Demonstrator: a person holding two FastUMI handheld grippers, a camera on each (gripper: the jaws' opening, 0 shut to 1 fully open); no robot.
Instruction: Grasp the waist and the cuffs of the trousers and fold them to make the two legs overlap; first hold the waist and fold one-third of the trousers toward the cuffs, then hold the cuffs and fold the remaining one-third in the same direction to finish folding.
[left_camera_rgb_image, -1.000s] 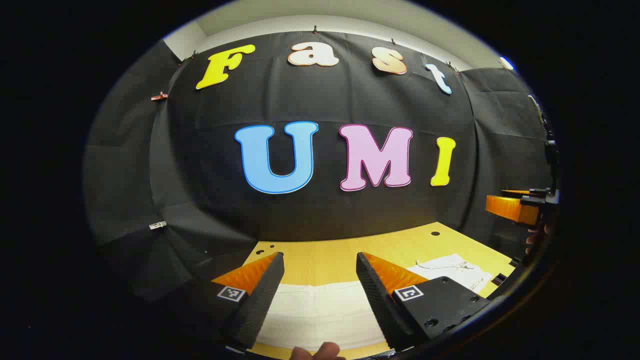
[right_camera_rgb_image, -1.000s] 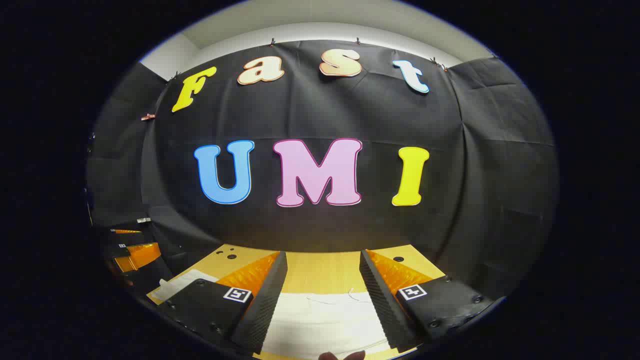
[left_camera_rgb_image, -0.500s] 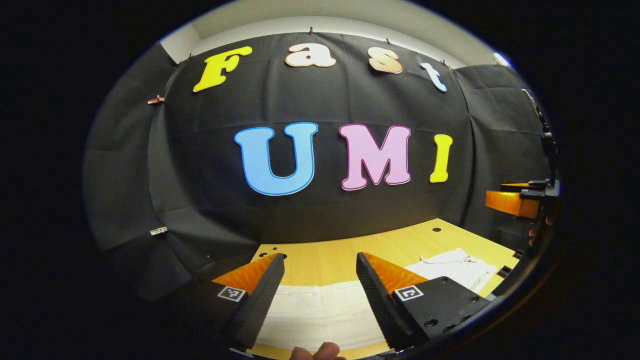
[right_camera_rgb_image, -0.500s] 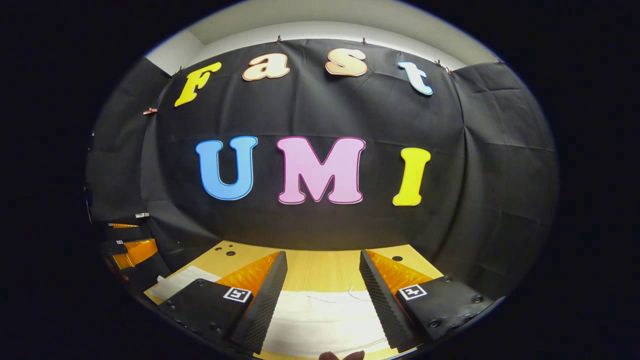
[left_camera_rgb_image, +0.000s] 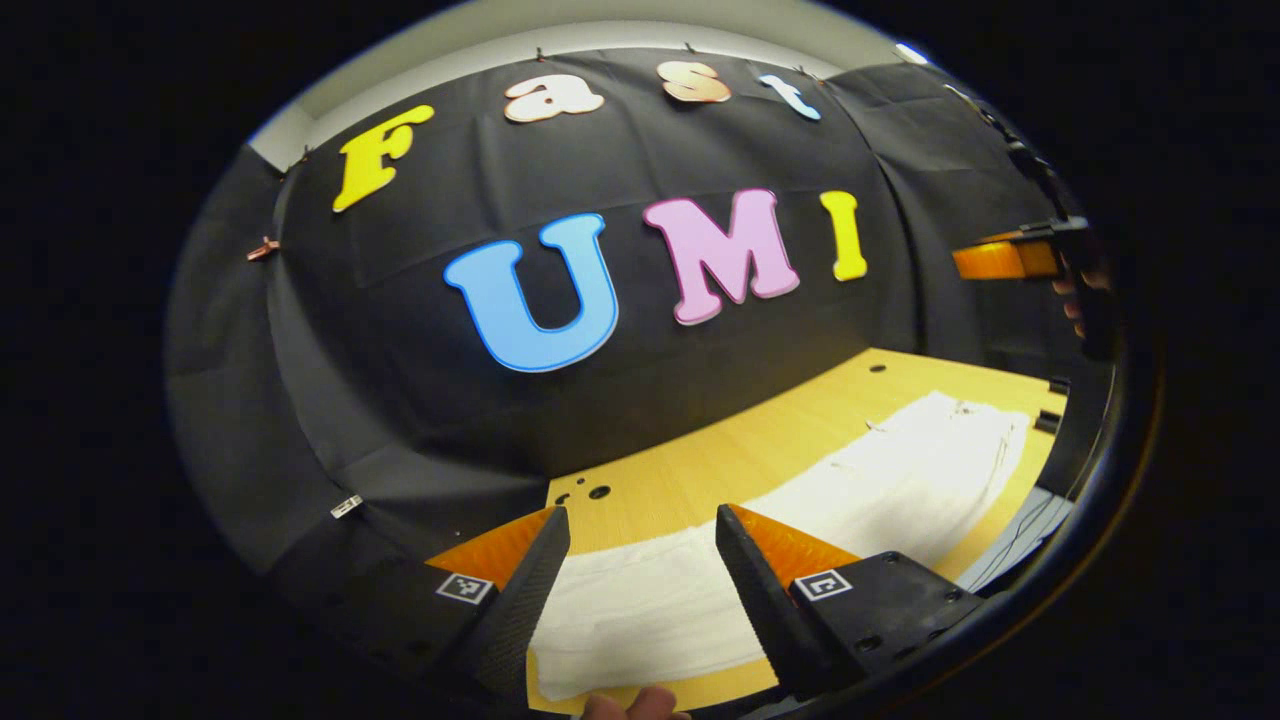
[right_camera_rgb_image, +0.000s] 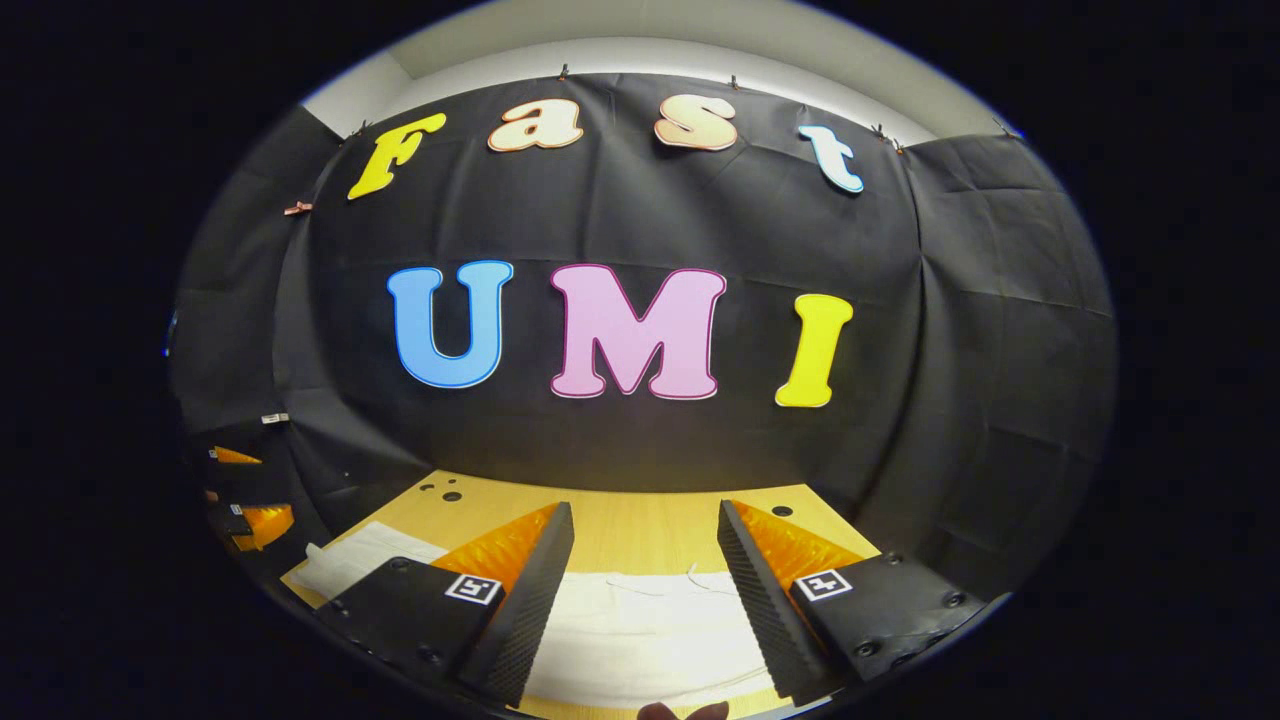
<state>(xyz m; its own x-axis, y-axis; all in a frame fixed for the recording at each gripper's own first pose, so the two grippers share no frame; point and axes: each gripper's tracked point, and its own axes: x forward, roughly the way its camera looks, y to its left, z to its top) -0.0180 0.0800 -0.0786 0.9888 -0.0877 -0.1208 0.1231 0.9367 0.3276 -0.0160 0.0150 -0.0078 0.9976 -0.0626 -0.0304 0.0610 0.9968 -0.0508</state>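
Note:
White trousers (left_camera_rgb_image: 800, 520) lie flat along the wooden table (left_camera_rgb_image: 720, 460), stretching from near my left gripper (left_camera_rgb_image: 640, 525) to the right. My left gripper hovers open above one end of them, nothing between its fingers. In the right gripper view the trousers (right_camera_rgb_image: 640, 630) lie below my right gripper (right_camera_rgb_image: 645, 520), which is open and holds nothing. The right gripper (left_camera_rgb_image: 1010, 258) also shows at the far right of the left gripper view, raised above the table, held by a hand. The left gripper (right_camera_rgb_image: 245, 490) shows at the left edge of the right gripper view.
The black cloth wall (right_camera_rgb_image: 640, 420) rises right behind the table's far edge. Small round holes (left_camera_rgb_image: 598, 491) mark the tabletop near its back corners. A fingertip (left_camera_rgb_image: 640, 705) shows at the bottom of the left gripper view.
The left gripper has tilted and swung, so its view now shows the trousers' whole length running to the right. The right gripper has hardly moved. Both stay open.

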